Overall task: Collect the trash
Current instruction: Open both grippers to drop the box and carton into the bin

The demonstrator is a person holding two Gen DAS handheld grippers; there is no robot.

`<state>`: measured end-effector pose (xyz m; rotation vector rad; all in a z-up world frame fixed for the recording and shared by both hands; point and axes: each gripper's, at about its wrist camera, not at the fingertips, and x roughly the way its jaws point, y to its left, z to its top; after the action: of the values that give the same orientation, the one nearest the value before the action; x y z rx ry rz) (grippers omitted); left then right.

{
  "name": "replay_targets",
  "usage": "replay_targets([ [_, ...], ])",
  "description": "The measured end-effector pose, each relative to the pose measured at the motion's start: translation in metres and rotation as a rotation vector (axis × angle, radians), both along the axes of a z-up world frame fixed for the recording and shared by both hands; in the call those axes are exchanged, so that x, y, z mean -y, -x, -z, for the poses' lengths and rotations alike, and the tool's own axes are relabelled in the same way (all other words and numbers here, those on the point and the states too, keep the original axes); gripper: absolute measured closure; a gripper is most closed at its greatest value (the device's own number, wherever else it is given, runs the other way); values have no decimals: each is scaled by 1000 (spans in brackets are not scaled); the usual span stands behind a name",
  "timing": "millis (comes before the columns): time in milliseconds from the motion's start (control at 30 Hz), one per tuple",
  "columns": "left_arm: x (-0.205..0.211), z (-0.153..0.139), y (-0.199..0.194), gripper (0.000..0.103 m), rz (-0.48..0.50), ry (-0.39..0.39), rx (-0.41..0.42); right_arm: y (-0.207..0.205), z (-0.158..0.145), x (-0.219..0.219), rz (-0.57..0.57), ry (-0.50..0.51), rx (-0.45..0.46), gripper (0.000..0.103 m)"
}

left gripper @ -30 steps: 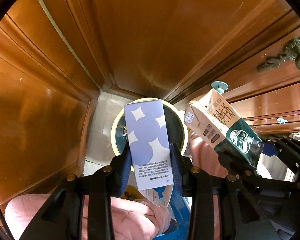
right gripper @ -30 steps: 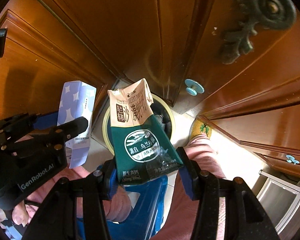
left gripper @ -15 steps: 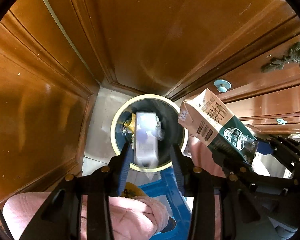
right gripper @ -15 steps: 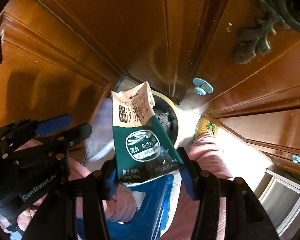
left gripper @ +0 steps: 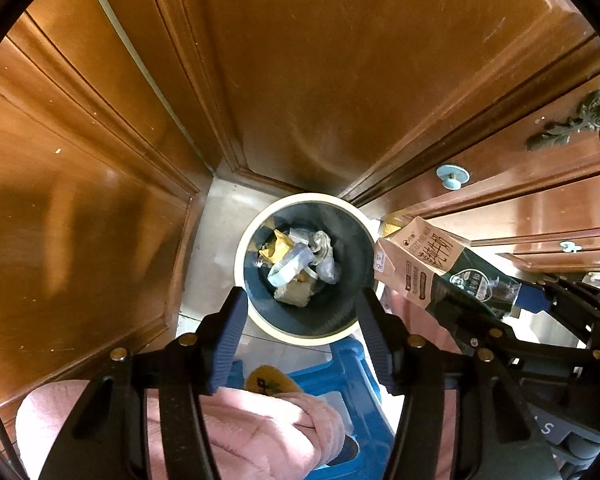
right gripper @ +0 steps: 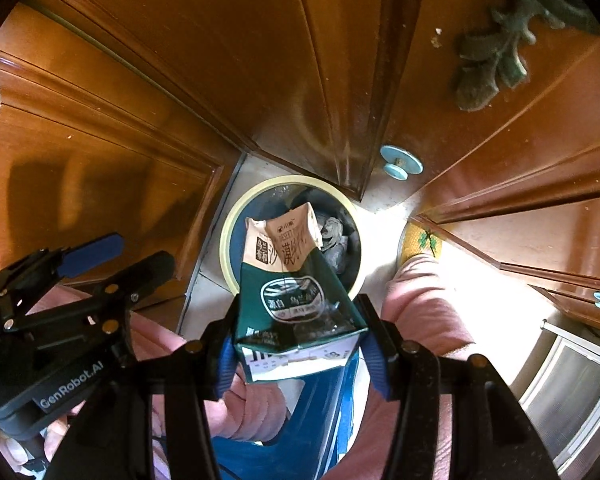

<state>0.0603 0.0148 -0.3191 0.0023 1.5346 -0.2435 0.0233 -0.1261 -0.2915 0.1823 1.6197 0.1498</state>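
Note:
A round trash bin (left gripper: 242, 264) with a cream rim stands on the floor in a corner of wooden panels and holds several pieces of trash (left gripper: 296, 266). My left gripper (left gripper: 302, 344) is open and empty above the bin's near edge. My right gripper (right gripper: 298, 344) is shut on a green and tan milk carton (right gripper: 296, 292), held above the bin (right gripper: 230, 236). The carton also shows at the right of the left wrist view (left gripper: 424, 268).
Wooden doors and panels surround the bin. A drawer front with blue knobs (left gripper: 452, 176) and an ornate metal handle (left gripper: 596, 120) is at the right. A blue plastic stool (left gripper: 340, 372) and legs in pink trousers (left gripper: 236, 428) are below the grippers.
My left gripper opened and let go of the white and blue carton, which dropped into the bin. My right gripper moved the green carton a little further over the bin.

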Motion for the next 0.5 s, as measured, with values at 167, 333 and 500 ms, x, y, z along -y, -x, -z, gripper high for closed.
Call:
replay_targets([
  [167,-2,-13,0,46,-2,-17,17,-1,-7,2,-1,-19,13,49],
  [333,-7,-28,0,42,-5,-18,40,-2,-17,2,10,-23,37,49],
  [500,-10,-50,1,37,4,-2,72,-2,-33,1,22,-27,57,49],
])
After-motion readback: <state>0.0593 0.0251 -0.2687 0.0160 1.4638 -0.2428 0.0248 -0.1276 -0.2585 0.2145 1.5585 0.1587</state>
